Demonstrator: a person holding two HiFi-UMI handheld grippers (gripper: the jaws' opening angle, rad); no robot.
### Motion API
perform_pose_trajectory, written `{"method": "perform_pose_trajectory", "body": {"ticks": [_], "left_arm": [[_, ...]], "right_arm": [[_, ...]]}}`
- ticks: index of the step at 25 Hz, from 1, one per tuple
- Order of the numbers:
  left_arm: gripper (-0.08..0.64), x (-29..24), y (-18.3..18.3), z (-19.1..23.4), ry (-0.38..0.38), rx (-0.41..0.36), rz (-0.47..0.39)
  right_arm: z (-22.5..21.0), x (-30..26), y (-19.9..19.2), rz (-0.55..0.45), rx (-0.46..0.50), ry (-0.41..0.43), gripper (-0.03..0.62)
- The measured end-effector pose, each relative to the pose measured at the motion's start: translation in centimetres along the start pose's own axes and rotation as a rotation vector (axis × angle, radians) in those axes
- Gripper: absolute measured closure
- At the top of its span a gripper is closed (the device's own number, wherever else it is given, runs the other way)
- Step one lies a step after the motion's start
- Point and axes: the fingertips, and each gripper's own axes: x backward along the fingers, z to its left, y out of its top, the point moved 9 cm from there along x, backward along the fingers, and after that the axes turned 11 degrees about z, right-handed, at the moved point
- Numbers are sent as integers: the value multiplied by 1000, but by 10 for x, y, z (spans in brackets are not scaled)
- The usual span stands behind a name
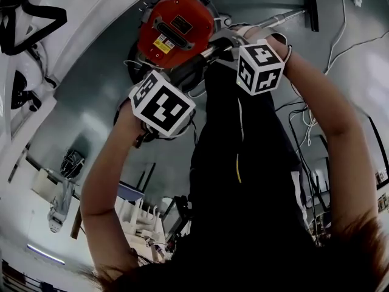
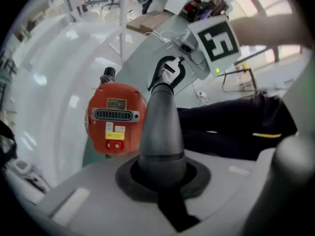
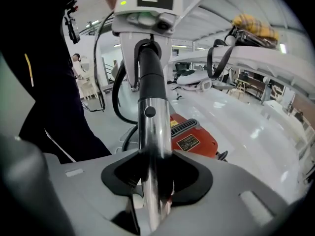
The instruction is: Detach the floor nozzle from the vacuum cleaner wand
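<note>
The floor nozzle point(image 1: 312, 10) lies on the floor point(image 1: 103, 84) well beyond the right gripper point(image 3: 155, 178). It is a dark bar set across the far end of the wand point(image 1: 285, 18), which appears to meet it there. The wand's bright metal tube runs back from the nozzle and passes between the right gripper's jaws. They stand fairly wide and are clamped on the tube, the black pads pressing it from both sides. Just ahead of those jaws the tube enters a grey cuff point(image 2: 160, 127). The left gripper point(image 2: 162, 176) holds the other end of this cuff, close to the right gripper and facing it. Its jaws are drawn narrow and closed around the cuff's thick base, and the cuff tapers away from them toward the right gripper's marker cube point(image 2: 220, 39). The red canister point(image 2: 115, 119) stands on the floor just past the left gripper's jaws, to their left; seen from the right gripper it is behind the tube, to the right. A black hose point(image 3: 115, 95) curves down on the left of the right gripper's jaws. Dark clothing point(image 1: 243, 181) fills the space between the two arms behind the grippers. White cables point(image 1: 340, 35) trail over the floor to the right of the right gripper.
</note>
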Motion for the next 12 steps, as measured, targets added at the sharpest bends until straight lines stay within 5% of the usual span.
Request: {"method": "perform_pose_trajectory", "body": {"ticks": [3, 5, 7, 12], "left_arm": [[520, -9, -7, 3, -336, 86, -10], [518, -11, -9, 5, -455, 134, -23], [520, -7, -6, 4, -324, 105, -29], [531, -11, -4, -8, 283, -85, 39]], "right_arm": [[11, -5, 0, 10, 21, -75, 443], [12, -9, -1, 27, 11, -104, 445], [8, -10, -2, 45, -18, -73, 442], [-4, -11, -4, 84, -36, 104, 435]]}}
